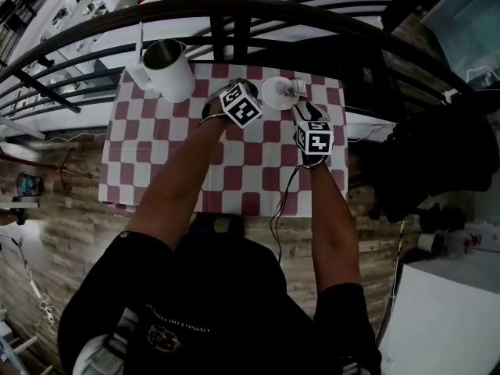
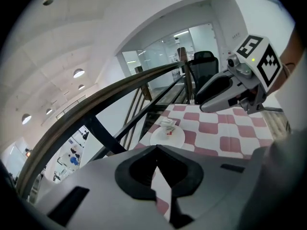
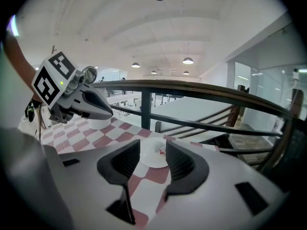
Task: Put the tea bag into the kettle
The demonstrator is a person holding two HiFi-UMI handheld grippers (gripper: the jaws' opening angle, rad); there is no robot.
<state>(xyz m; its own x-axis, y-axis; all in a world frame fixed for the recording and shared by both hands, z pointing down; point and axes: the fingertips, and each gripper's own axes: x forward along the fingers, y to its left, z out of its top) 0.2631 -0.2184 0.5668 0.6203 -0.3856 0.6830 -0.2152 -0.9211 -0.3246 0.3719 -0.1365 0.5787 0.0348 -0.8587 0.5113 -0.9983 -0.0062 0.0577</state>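
Note:
The white kettle (image 1: 168, 70) with a metal rim stands open-topped at the table's far left corner. Right of it, a white saucer (image 1: 277, 94) carries tea bags (image 1: 298, 88) on its right side. My left gripper (image 1: 238, 100) hovers just left of the saucer, its jaws shut with nothing in them (image 2: 156, 150). My right gripper (image 1: 306, 116) sits just near and right of the saucer, apart from it. In the right gripper view it stands open (image 3: 152, 150), with the saucer (image 3: 152, 156) and a tea bag (image 3: 162, 151) seen beyond the gap. The left gripper view shows the saucer (image 2: 168, 137) and tea bags (image 2: 168, 124) ahead.
A red-and-white checked cloth (image 1: 234, 170) covers the small table. A dark curved railing (image 1: 234, 10) runs close behind the far edge, with a drop to a lower floor beyond. A black chair or bag (image 1: 437, 162) stands to the right of the table.

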